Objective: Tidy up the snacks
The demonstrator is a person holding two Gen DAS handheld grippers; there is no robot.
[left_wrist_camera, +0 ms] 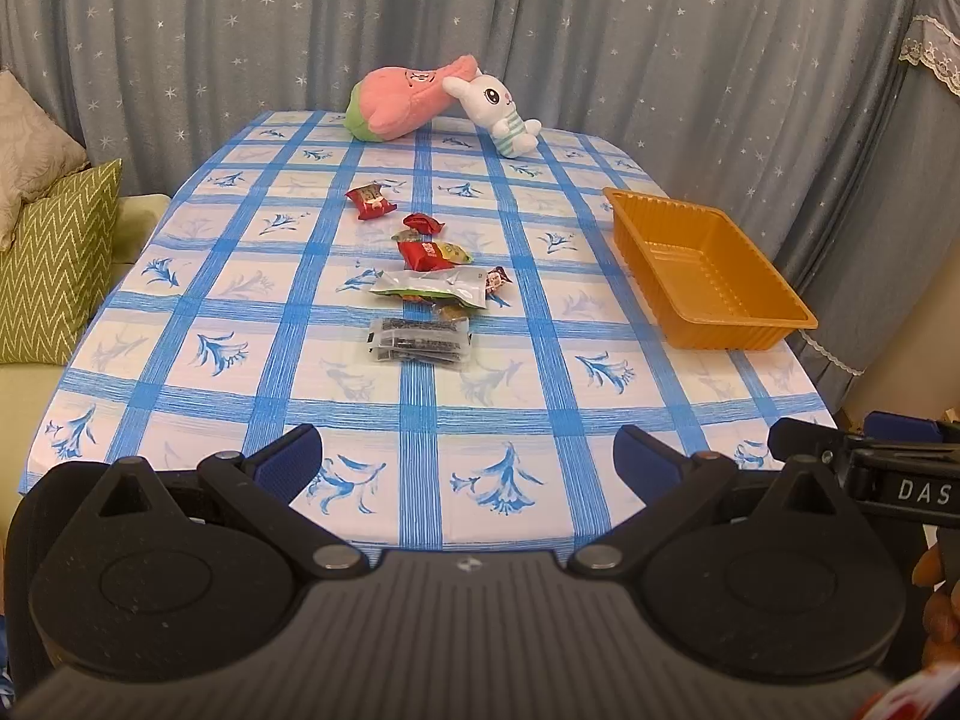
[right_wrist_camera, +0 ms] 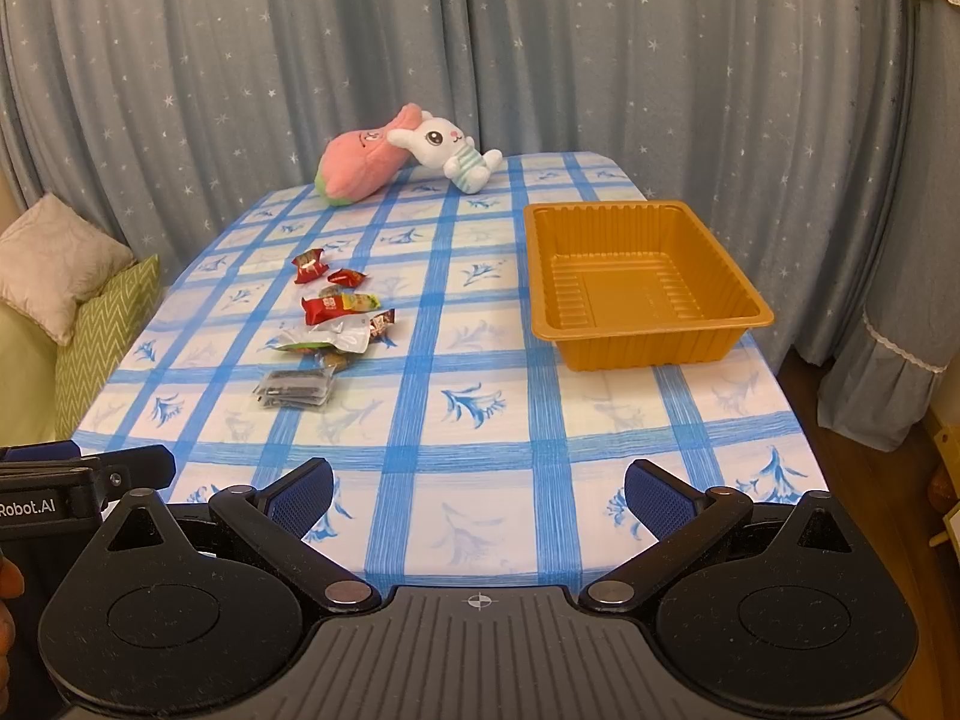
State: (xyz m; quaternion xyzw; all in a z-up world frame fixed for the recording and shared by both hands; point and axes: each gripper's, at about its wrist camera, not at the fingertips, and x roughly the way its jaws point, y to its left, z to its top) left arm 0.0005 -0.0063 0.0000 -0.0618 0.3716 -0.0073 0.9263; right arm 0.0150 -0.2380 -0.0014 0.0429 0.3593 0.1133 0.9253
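Several snack packets lie in a loose group mid-table: a clear pack of dark snacks (left_wrist_camera: 418, 341) (right_wrist_camera: 295, 387), a silver-green pouch (left_wrist_camera: 433, 285) (right_wrist_camera: 327, 336), a red packet (left_wrist_camera: 425, 254) (right_wrist_camera: 327, 307) and a red candy (left_wrist_camera: 370, 201) (right_wrist_camera: 309, 264) farther back. An empty orange tray (left_wrist_camera: 708, 270) (right_wrist_camera: 636, 288) stands at the right. My left gripper (left_wrist_camera: 468, 462) is open and empty above the near table edge. My right gripper (right_wrist_camera: 480, 495) is open and empty there too, to the right of the left one.
A pink plush (left_wrist_camera: 402, 99) (right_wrist_camera: 360, 165) and a white rabbit plush (left_wrist_camera: 501, 108) (right_wrist_camera: 447, 150) lie at the table's far end before grey curtains. A sofa with cushions (left_wrist_camera: 54, 264) (right_wrist_camera: 90, 336) stands left of the table (left_wrist_camera: 480, 384). The right gripper's body (left_wrist_camera: 900, 480) shows at the right edge.
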